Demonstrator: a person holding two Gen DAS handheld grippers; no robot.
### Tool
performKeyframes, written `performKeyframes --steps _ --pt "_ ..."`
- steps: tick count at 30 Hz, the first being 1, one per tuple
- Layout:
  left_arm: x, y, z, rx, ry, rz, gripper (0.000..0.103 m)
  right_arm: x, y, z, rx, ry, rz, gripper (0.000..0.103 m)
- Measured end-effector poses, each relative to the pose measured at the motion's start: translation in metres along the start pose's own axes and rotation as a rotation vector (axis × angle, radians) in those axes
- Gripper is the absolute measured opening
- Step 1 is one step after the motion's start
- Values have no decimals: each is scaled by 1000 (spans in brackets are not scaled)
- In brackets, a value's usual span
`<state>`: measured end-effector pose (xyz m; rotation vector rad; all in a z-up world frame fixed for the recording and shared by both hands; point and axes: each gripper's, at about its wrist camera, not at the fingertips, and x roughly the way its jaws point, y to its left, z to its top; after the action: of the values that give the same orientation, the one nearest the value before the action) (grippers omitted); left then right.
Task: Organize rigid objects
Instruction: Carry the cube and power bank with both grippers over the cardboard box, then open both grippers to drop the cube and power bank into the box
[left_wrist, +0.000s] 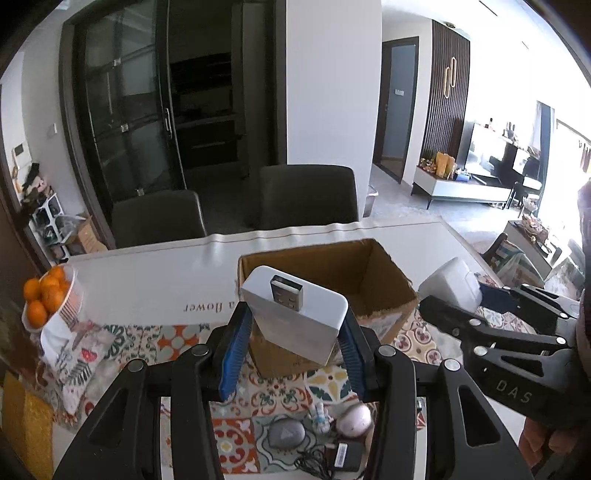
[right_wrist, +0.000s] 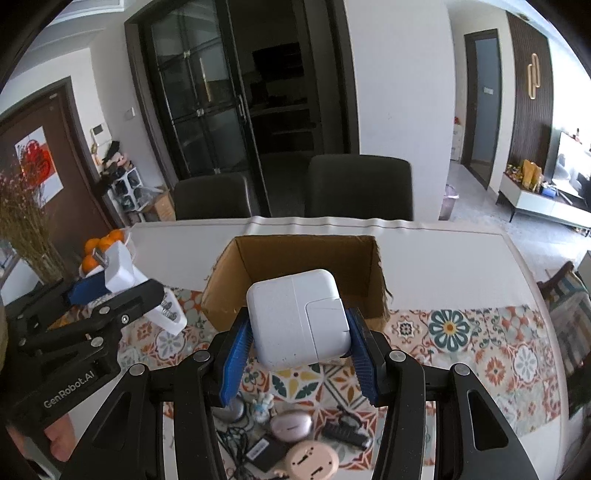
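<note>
Now both claws hover near the cardboard box (right_wrist: 306, 280): left gripper (left_wrist: 295, 332) clamps a white USB charger (left_wrist: 295, 314), right gripper (right_wrist: 301, 332) squeezes a square white adapter (right_wrist: 297, 317).

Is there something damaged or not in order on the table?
Yes. The cardboard box has a ragged, torn right front corner. Near the table's front edge, small devices and a tangled black cable lie in a loose heap. Nothing looks spilled.
</note>
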<state>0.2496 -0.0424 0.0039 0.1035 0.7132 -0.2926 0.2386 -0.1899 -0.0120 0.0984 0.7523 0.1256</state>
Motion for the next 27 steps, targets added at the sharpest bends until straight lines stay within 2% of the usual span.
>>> performKeyframes --steps 5,13,19,27 --pt "18 1 20 8 48 -12 46 16 -7 20 0 25 -3 50" --pt "63 7 43 8 163 -28 46 58 -20 49 -8 145 -3 50" --pt "99 9 52 6 253 -25 46 94 -30 57 6 249 11 50" --pt "145 12 53 1 397 -3 46 132 -40 60 14 344 5 50"
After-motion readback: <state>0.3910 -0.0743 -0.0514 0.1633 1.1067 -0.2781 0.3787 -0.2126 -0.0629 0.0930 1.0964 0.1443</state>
